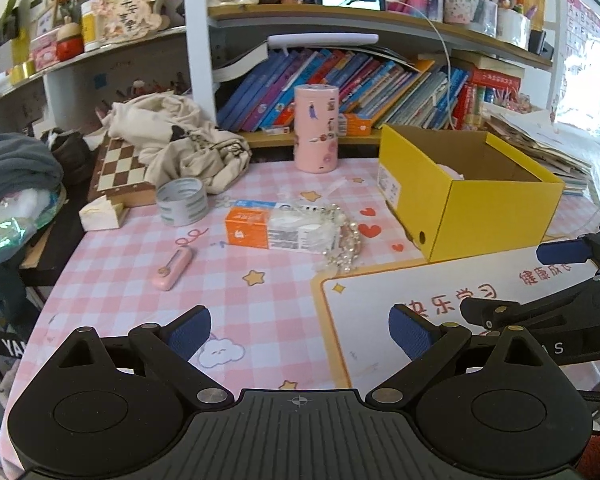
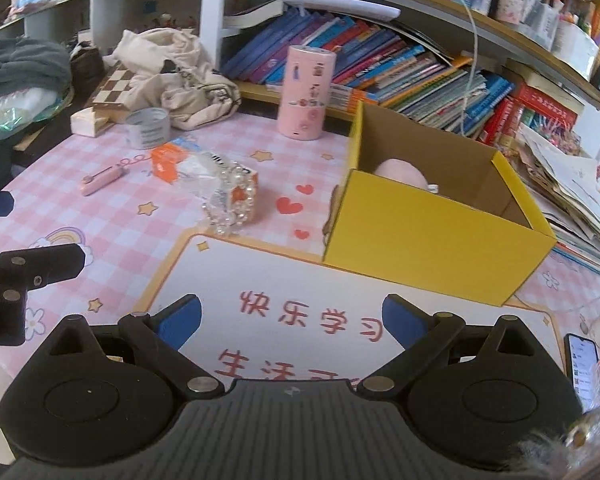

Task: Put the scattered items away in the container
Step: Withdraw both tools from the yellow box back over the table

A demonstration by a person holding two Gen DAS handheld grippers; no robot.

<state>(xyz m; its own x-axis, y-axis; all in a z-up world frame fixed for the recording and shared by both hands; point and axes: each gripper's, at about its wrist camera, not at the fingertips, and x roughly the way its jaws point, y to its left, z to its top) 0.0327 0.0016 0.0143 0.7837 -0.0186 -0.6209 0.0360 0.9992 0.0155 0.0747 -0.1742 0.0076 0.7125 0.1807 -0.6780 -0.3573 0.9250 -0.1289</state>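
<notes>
A yellow cardboard box stands open on the pink checked table mat, with a pale pink item inside. Left of it lie an orange carton under a clear bag with a pearl string, a small pink device, a grey tape roll and a tall pink canister. My left gripper is open and empty above the mat's near part. My right gripper is open, empty, in front of the box.
A chessboard box and crumpled cream cloth sit at the back left. Bookshelves line the rear. Paper stacks lie to the right, and a phone rests at the near right edge.
</notes>
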